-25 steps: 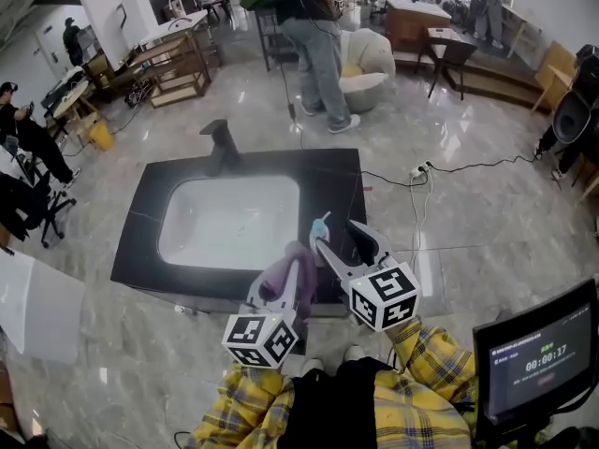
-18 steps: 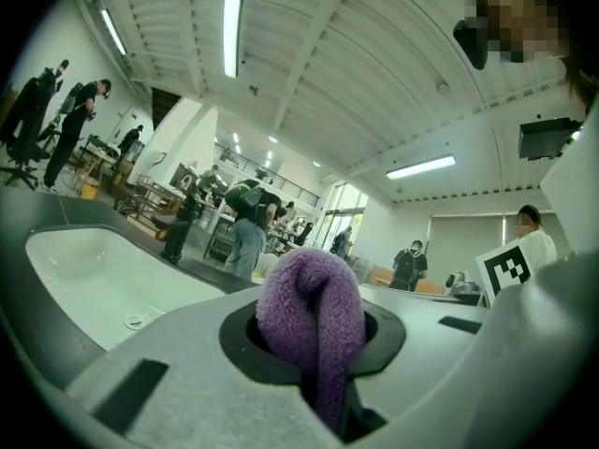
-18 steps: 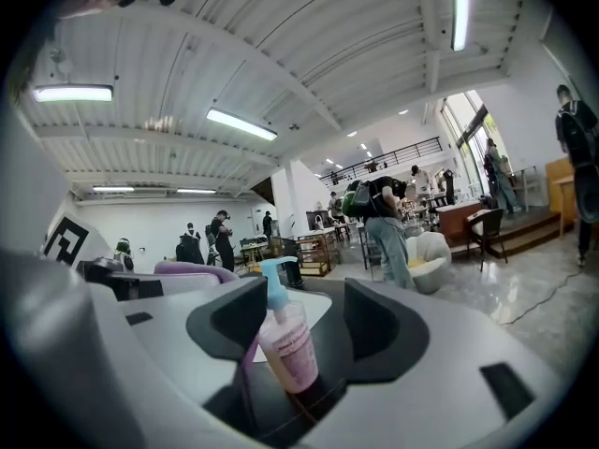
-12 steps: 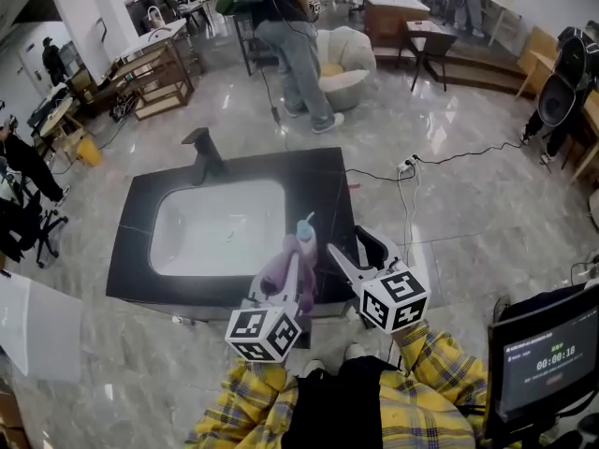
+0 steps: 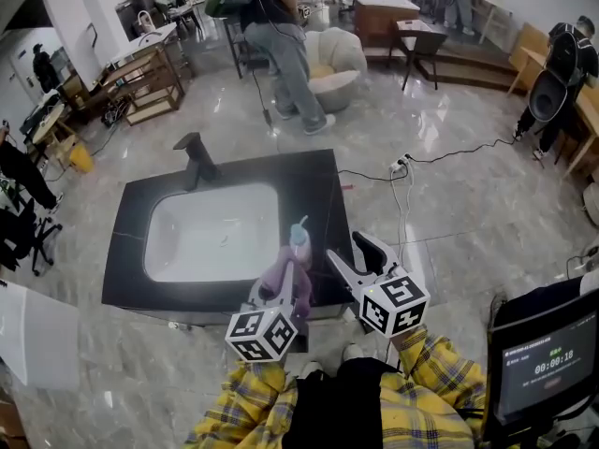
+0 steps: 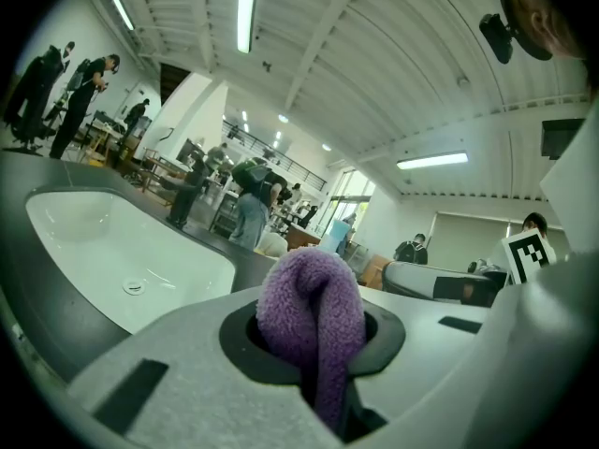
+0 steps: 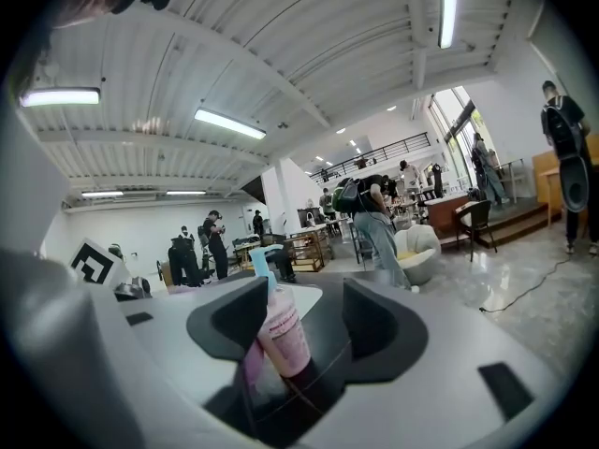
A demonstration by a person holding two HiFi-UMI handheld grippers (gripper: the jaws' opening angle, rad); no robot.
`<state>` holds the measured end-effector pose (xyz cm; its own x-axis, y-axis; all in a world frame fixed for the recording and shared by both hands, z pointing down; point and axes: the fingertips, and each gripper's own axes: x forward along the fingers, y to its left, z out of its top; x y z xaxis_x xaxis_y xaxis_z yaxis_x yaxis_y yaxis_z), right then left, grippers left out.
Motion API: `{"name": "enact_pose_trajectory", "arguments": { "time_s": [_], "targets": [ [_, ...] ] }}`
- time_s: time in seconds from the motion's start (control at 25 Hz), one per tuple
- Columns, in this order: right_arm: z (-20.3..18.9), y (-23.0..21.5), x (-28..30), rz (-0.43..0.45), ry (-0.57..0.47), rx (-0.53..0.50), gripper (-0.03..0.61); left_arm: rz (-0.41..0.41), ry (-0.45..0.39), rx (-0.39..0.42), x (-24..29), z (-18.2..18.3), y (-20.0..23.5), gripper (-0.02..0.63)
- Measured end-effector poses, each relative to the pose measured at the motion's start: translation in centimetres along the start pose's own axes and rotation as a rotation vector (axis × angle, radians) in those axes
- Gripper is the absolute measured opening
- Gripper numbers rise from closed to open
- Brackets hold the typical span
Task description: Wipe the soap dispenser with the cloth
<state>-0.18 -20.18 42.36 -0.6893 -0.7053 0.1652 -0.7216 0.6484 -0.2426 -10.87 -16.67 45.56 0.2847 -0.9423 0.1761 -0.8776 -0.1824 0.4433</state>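
Soap dispenser (image 5: 299,240) stands upright on the near right part of a black tabletop (image 5: 319,191), between the basin and the tabletop's right edge. Glossy grey stone floor (image 5: 449,213) spreads all round, with people, chairs and wooden racks farther back. A white rectangular basin (image 5: 211,231) is sunk into the tabletop, and a dark faucet (image 5: 195,156) rises at its far edge. Low at the right, a monitor (image 5: 544,364) shows a timer. Yellow plaid sleeves (image 5: 421,396) lead to the two tools. The right gripper (image 5: 348,251) sits just right of the dispenser with its jaws spread. In the right gripper view the bottle (image 7: 282,331) stands in the gap nearer the left pad, and neither pad presses on it. The left gripper (image 5: 272,299) reaches in from the near edge with its jaws pinching a purple fuzzy cloth (image 6: 314,311), which bulges out in a folded hump. From the head view the cloth (image 5: 281,275) lies just beside the dispenser's near left side; whether it touches cannot be told. The dispenser has a pink body and a pale blue pump.
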Motion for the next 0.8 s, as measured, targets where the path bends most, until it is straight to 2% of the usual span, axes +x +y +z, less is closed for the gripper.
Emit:
{"name": "enact_pose_trajectory", "arguments": {
  "time_s": [0.28,0.56,0.68,0.8],
  "targets": [
    [-0.6,-0.8,-0.3,-0.016,0.008,0.001,0.229,0.032,0.036,-0.038,1.0,-1.9,1.8,0.043],
    [-0.4,-0.8,-0.9,0.009,0.006,-0.004,0.229,0.033,0.081,-0.053,1.7,-3.0,2.6,0.044],
    [-0.5,-0.6,-0.4,0.039,0.008,-0.017,0.229,0.046,0.104,-0.064,1.9,-3.4,3.4,0.044],
    [-0.1,-0.2,0.2,0.101,-0.002,-0.035,0.229,0.068,0.091,-0.063,1.3,-3.0,4.1,0.044]
  ]
}}
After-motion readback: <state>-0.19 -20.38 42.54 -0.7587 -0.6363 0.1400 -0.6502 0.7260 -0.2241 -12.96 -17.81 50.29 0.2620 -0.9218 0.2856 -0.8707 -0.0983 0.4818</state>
